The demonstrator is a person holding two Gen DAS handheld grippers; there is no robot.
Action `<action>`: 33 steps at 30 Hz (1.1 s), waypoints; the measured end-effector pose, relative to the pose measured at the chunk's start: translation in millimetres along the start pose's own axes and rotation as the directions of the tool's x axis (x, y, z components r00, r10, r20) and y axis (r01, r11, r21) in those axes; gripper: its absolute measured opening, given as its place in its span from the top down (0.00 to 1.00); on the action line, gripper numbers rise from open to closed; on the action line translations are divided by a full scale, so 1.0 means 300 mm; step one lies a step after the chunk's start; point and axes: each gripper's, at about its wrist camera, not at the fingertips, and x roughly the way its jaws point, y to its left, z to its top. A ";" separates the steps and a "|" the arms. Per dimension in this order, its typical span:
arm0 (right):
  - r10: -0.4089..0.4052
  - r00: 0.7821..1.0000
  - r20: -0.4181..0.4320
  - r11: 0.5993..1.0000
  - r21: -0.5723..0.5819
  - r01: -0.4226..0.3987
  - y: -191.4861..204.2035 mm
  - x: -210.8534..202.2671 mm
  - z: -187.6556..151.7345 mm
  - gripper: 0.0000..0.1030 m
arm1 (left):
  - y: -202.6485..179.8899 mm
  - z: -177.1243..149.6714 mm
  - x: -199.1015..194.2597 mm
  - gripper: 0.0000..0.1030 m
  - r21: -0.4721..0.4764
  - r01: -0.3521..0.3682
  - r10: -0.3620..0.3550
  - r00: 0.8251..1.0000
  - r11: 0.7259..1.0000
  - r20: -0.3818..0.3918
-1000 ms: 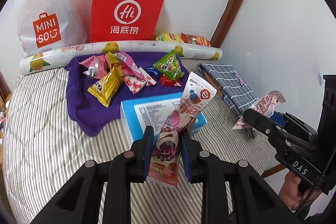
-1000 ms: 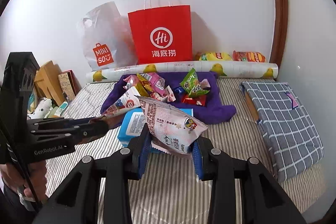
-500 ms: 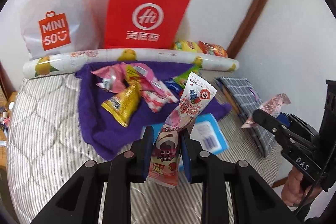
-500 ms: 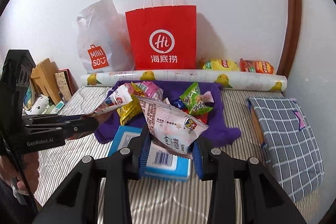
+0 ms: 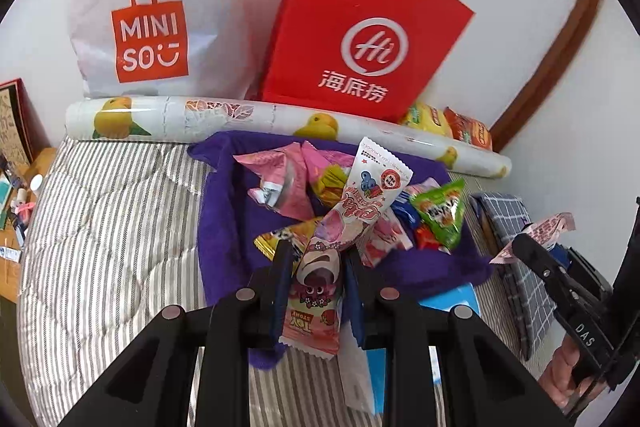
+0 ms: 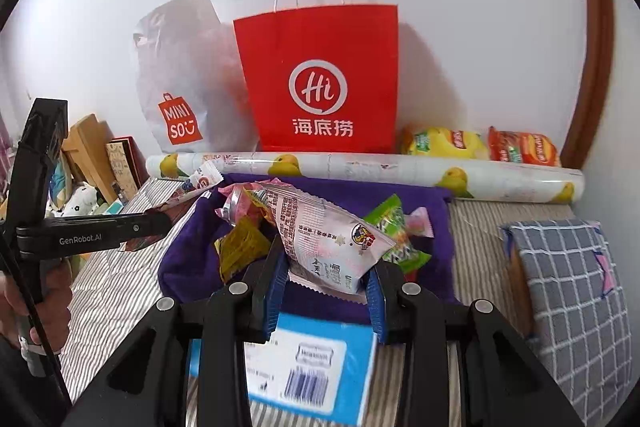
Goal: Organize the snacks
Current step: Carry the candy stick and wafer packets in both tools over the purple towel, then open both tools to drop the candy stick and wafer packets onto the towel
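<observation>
Left gripper [image 5: 318,259]: jaws pinched on a long pink snack stick pack [image 5: 344,227], gripped near its lower end, top end angled up and to the right. Right gripper [image 6: 326,269]: jaws clamped on a white-and-pink snack pouch [image 6: 320,231], printed back facing up, held tilted. Both packs are held in the air above the purple cloth [image 5: 224,227].

The loose snack pile [image 5: 320,187] lies on that cloth: pink packets, a yellow one, a green triangular pack [image 5: 440,215], small red and blue pieces. A blue box [image 6: 304,363] with a white barcode label is seen just below the right jaws, on the striped bed cover [image 5: 112,219], partly under the cloth's near edge.

A rolled fruit-print sheet [image 5: 240,115] lies across the far edge of the cloth. Behind it, against the wall: a white MINISO bag [image 5: 160,11] and a red paper bag [image 5: 360,39], side by side. Yellow and orange chip bags [image 6: 480,145] sit right of the red bag. A grey checked folded cloth [image 6: 572,287] lies to the right.
</observation>
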 end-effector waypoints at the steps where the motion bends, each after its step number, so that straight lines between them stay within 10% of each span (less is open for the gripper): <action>1: 0.005 1.000 -0.005 1.000 0.001 -0.005 0.001 0.021 0.005 0.65 | 0.006 0.006 0.011 0.77 -0.005 -0.005 0.005 1.000 1.000 -0.002; 33: 0.038 0.973 -0.227 0.999 -0.015 -0.043 0.000 0.411 -0.008 0.65 | 0.133 0.040 0.245 0.77 -0.141 0.003 -0.012 0.998 0.990 -0.065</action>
